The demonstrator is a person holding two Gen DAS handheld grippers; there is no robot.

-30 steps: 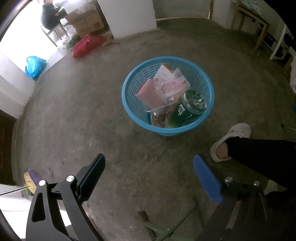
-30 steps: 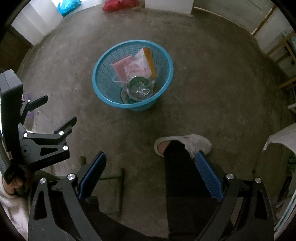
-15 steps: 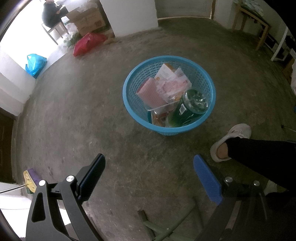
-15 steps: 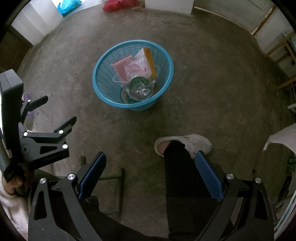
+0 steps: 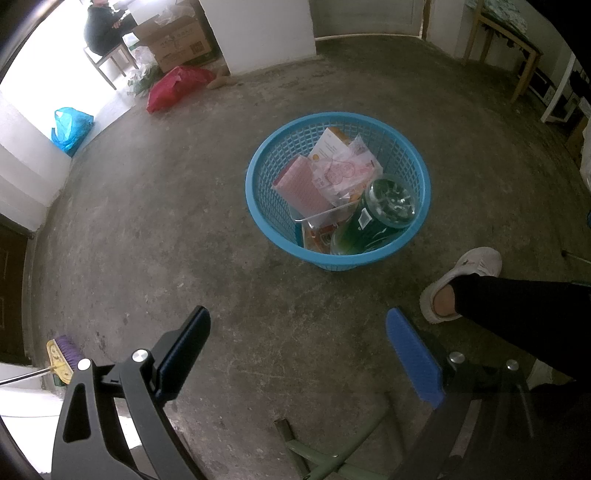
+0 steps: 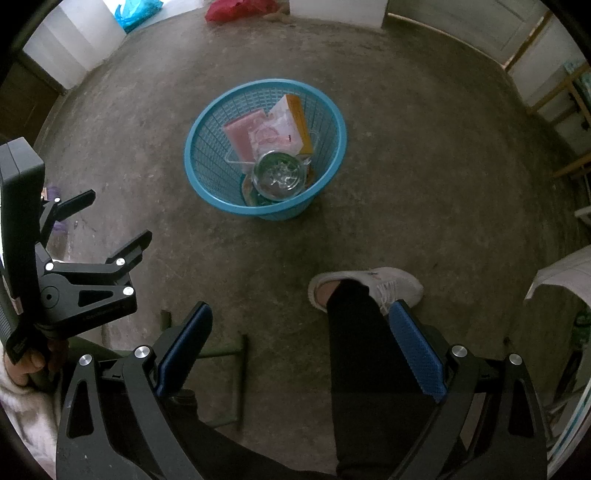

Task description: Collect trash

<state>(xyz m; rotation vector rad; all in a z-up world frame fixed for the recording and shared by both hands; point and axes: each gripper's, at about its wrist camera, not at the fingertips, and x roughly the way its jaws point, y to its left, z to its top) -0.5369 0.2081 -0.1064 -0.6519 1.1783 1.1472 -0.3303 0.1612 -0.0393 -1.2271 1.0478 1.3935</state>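
Note:
A blue plastic basket (image 5: 258, 206) (image 6: 199, 184) stands on the concrete floor. Inside it lie a green bottle (image 5: 373, 218) (image 6: 279, 177), a pink packet (image 5: 301, 186) (image 6: 240, 134), a white and pink wrapper (image 5: 343, 171) and an orange-edged box (image 6: 299, 122). My left gripper (image 5: 297, 328) hangs open above bare floor, well short of the basket, with nothing between its fingers. My right gripper (image 6: 301, 328) is open too, held over the person's dark trouser leg (image 6: 354, 350). The left gripper's body (image 6: 66, 273) shows at the left of the right wrist view.
A white shoe (image 5: 461, 284) (image 6: 373, 286) rests near the basket. A green stool frame (image 5: 332, 454) sits below the grippers. A broom head (image 5: 62, 356), a red bag (image 5: 173, 86), a blue bag (image 5: 68, 127), cardboard boxes (image 5: 177, 42) and a seated person (image 5: 103, 31) lie far left; wooden furniture (image 5: 502, 40) stands far right.
The left wrist view has drifted slightly, so the basket sits a touch lower. Both grippers stay open and empty; the right view is unchanged.

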